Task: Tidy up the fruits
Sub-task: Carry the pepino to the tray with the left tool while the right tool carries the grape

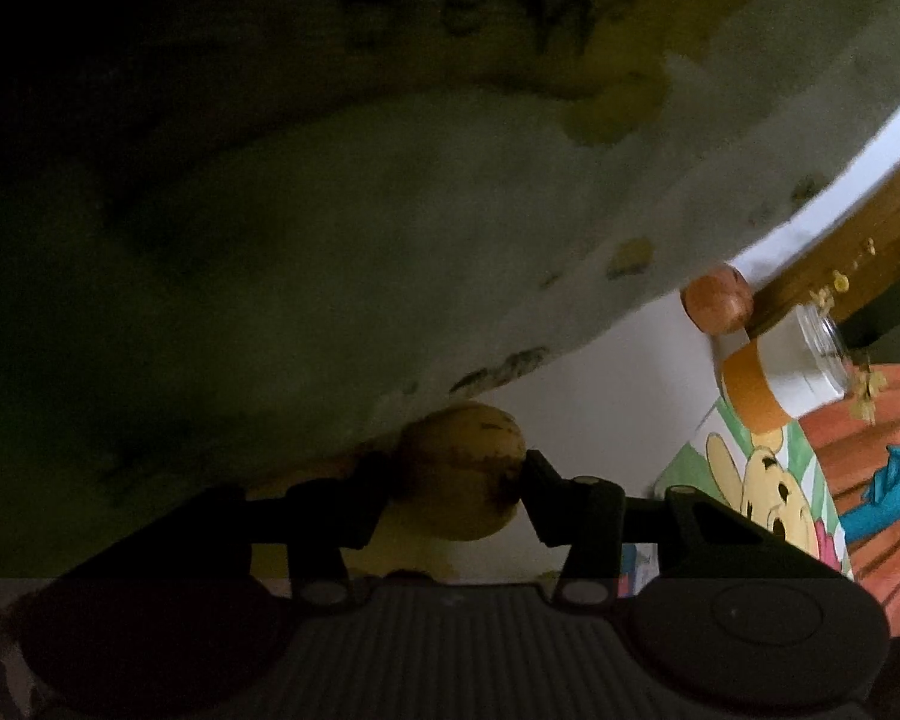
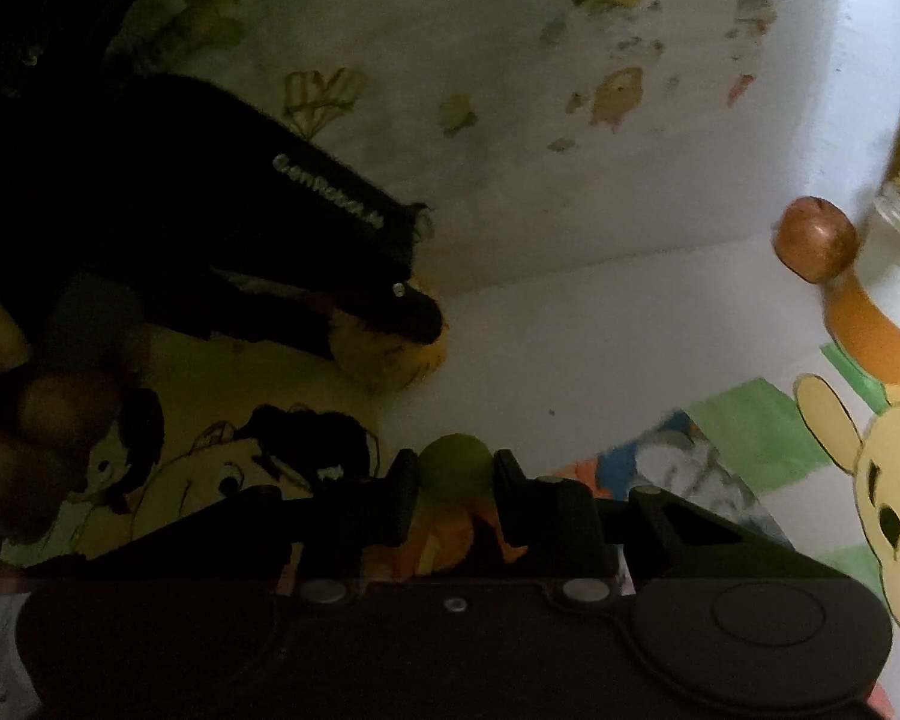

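Gripping a round yellowish fruit [image 1: 459, 471], no clear long axis.

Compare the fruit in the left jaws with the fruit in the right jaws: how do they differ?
The round yellow-brown speckled fruit in the left gripper looks bigger than the small round green fruit in the right gripper. The yellow one has dark blemishes; the green one looks plain. Shared: both are round and clamped between black jaws above the picture-covered surface.
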`<state>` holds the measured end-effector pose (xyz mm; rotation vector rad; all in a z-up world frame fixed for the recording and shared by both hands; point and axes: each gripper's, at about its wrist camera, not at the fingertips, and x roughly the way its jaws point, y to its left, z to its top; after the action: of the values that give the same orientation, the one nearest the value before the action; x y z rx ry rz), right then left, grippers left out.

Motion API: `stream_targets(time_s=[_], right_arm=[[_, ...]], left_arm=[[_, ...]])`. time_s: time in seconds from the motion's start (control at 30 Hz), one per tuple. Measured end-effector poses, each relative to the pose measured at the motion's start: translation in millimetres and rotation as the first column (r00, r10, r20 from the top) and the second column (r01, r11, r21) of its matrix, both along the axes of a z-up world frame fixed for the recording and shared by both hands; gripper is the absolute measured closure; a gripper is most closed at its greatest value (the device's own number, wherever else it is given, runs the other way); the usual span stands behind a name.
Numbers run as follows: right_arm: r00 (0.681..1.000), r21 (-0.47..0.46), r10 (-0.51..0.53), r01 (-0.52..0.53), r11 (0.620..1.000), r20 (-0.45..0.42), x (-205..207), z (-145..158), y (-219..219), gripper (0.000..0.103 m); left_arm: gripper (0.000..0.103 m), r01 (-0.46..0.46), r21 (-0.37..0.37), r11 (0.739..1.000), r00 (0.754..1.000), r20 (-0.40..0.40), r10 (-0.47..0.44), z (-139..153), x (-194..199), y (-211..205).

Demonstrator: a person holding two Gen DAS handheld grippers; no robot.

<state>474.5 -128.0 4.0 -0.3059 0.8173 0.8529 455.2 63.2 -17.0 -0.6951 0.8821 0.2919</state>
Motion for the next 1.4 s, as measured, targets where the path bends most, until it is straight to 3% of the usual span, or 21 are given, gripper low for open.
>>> stream_targets(time_s=[0.63,1.1,1.4], right_arm=[[0.985,0.022,-0.166,0.165,0.986,0.053,-67.0,39.0,-91.0,0.074],[0.939,0.064,-0.333,0.328,0.943,0.089,-120.5,61.7,-167.9,0.074],[0.903,0.079,-0.421,0.415,0.906,0.086,-150.9,60.6,-209.0,0.074]], left_arm=[[0.052,0.094,0.070,0.993,0.995,-0.018,-0.093,15.2,-63.3,-45.6],[0.053,0.205,0.096,0.974,0.978,0.027,-0.208,41.3,-98.6,-113.0],[0.053,0.283,0.125,0.951,0.956,0.046,-0.291,52.7,-113.7,-154.2]])
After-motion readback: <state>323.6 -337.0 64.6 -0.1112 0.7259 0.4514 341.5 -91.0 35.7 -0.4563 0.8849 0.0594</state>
